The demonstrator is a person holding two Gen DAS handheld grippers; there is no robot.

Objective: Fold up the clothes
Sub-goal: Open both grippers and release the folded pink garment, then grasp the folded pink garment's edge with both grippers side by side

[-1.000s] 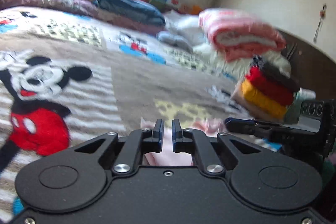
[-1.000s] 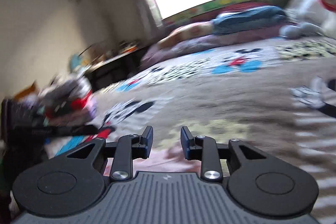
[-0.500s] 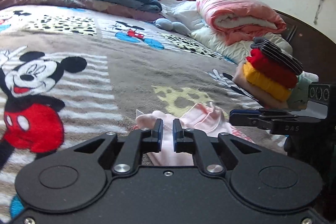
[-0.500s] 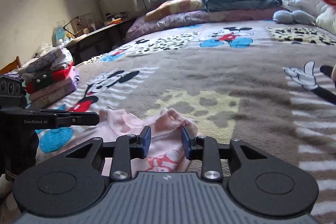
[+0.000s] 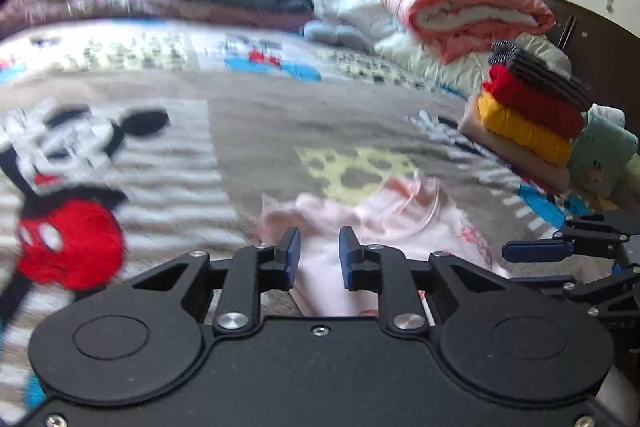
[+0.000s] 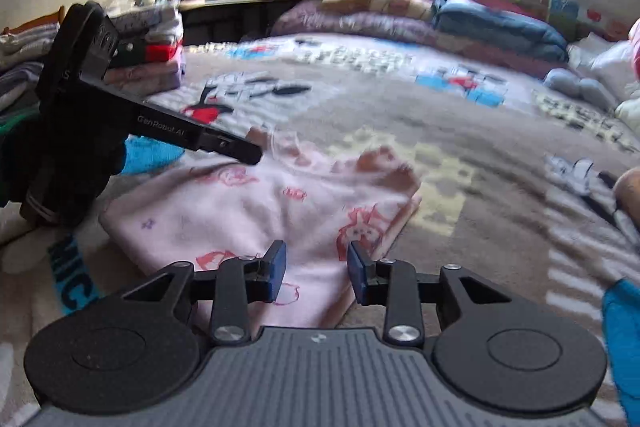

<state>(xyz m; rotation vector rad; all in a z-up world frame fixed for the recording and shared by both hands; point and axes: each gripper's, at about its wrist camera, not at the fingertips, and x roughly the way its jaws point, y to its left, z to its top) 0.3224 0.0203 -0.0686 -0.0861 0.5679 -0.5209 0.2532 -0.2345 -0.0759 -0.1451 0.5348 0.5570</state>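
Note:
A pale pink garment (image 5: 380,219) with red cartoon prints lies partly folded on the Mickey Mouse blanket (image 5: 240,115). My left gripper (image 5: 319,259) hovers at the garment's near edge. Its jaws are opening, and pink cloth shows in the gap without being pressed. In the right wrist view the same garment (image 6: 260,211) spreads out ahead of my right gripper (image 6: 316,267). That gripper is open above the near edge of the cloth and holds nothing. The left gripper (image 6: 248,155) reaches in over the garment's far left corner. The right gripper (image 5: 520,251) shows at the right edge of the left wrist view.
A stack of folded clothes (image 5: 528,115) stands at the bed's right side, below a rolled pink quilt (image 5: 460,7). Another folded stack (image 6: 152,47) stands at the left. Pillows and quilts (image 6: 440,23) line the window end of the bed.
The left gripper's jaws have parted from nearly shut. The right gripper has rolled and shifted sideways, so more of the pink garment now lies in its view.

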